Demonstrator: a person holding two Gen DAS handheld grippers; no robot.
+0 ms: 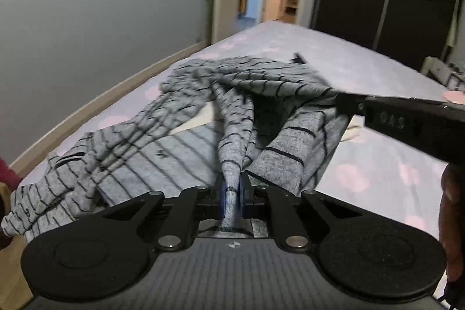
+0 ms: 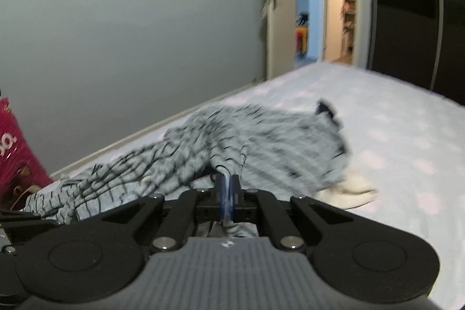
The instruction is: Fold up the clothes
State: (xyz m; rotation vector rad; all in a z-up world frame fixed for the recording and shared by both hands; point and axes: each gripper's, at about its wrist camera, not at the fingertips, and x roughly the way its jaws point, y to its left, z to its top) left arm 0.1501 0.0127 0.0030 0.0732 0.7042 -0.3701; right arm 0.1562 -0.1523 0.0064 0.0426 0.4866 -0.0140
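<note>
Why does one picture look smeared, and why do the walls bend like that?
Right wrist view: the striped garment and the bed are smeared by motion blur, though the right gripper stays crisp. Left wrist view: sharper, with only slight blur on the garment's far folds. Both views: the fisheye lens bows the wall and bed edges; the light is dim and soft.

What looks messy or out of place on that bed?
The grey black-striped knit garment lies bunched and twisted on the lilac cloud-print bedsheet, not flat. A cream cloth pokes out beneath it.
</note>
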